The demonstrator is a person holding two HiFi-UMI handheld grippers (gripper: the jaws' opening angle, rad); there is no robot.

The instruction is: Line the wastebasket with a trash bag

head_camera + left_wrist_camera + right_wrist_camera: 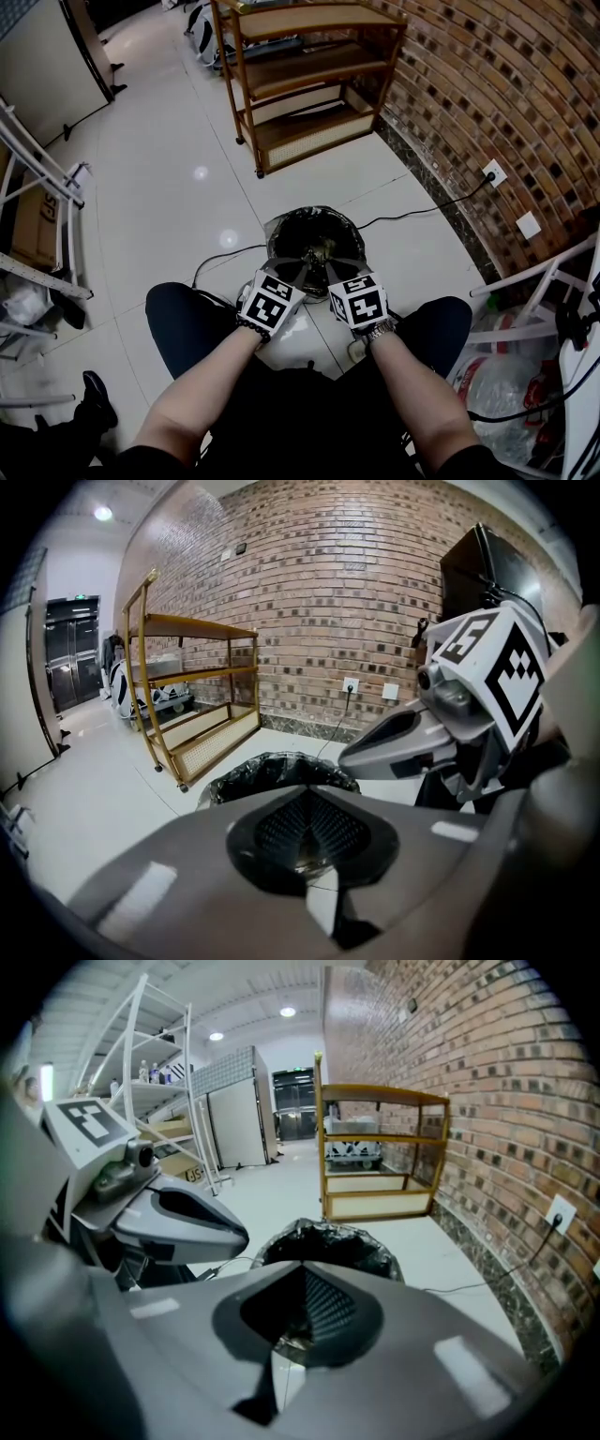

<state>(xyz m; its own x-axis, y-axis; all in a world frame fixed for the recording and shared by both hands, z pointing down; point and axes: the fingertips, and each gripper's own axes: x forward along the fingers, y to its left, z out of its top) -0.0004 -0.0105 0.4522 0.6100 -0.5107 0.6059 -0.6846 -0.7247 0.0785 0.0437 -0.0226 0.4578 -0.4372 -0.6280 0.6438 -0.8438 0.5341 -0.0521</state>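
1. We see the left gripper [302, 268], a grey two-jaw tong with a cube of black-and-white square markers. It is held in the person's left hand [253, 314]. In the left gripper view its jaws are closed, tip against tip [305, 790].
2. The right gripper [330, 268], of the same make, sits just beside the left one, in the right hand [375, 323]. Its own view shows the jaws closed in the same way [302, 1266].
3. The round wastebasket [349, 246] stands upright on the glossy white tile floor [169, 169]. It is directly beyond both sets of tips and between the person's 2 knees.
4. The black plastic trash bag [314, 225] is in the wastebasket, and its crinkled edge is folded out over the rim [272, 767] [328, 1236].
5. From the head view we cannot tell whether either gripper touches the bag; in both gripper views the tips stand short of the rim.
6. A wooden cart with 3 shelves [309, 66] stands beyond the basket, well apart from it and near the red-brown brick wall [487, 84].
7. A white wall socket [494, 172] feeds a thin black cable [412, 211], which runs across the floor toward the basket.
8. A white metal rack [37, 169] occupies the left edge of the head view.
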